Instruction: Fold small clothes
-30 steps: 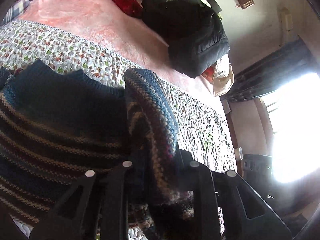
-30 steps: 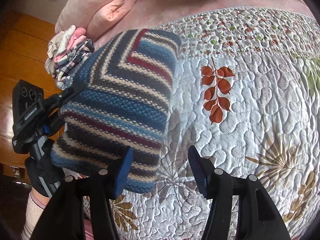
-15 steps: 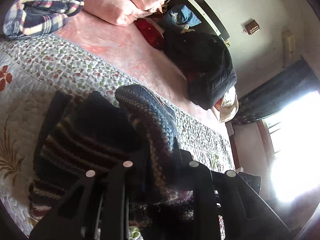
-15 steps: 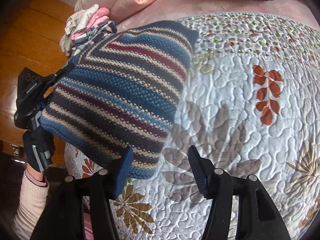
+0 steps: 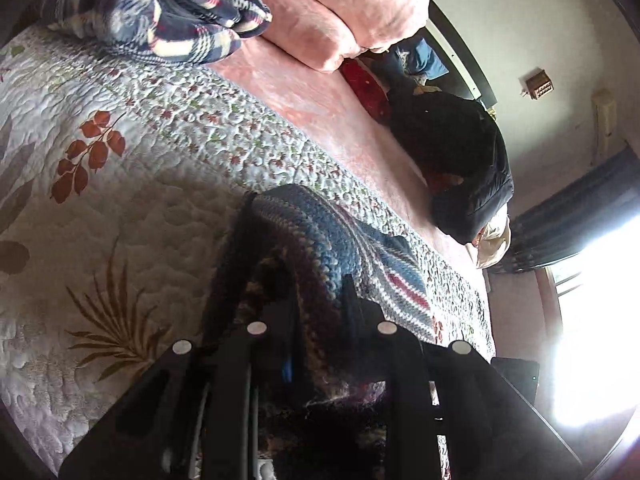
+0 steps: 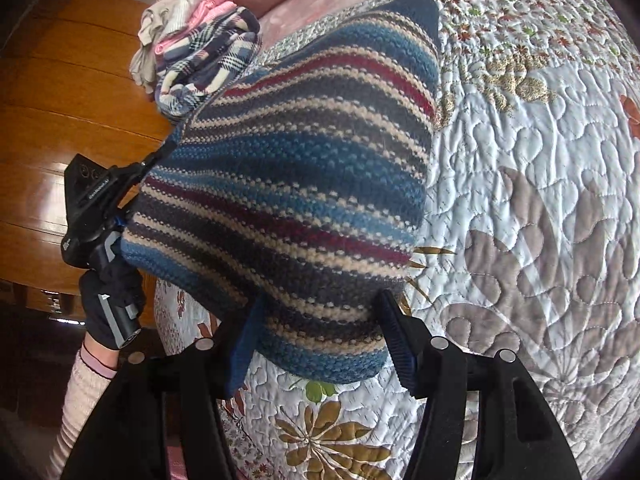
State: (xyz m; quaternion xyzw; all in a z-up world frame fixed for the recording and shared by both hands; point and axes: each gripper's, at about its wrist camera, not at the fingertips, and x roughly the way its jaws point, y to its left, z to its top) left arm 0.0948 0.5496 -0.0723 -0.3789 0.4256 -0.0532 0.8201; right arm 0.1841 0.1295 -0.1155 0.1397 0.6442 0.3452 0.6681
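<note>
Chunky rough-knit striped sweater; stitched matt cotton-look quilt; glossy wood wall panels; matt blk plastic gripper fingers; plush pink blanket.

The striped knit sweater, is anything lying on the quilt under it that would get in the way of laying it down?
Nothing visible does. The striped knit sweater hangs from the left gripper, its lower edge between the right gripper fingers. The quilt beside it shows bare; the plaid clothes pile sits apart near the pillows. The patch directly beneath is hidden.
</note>
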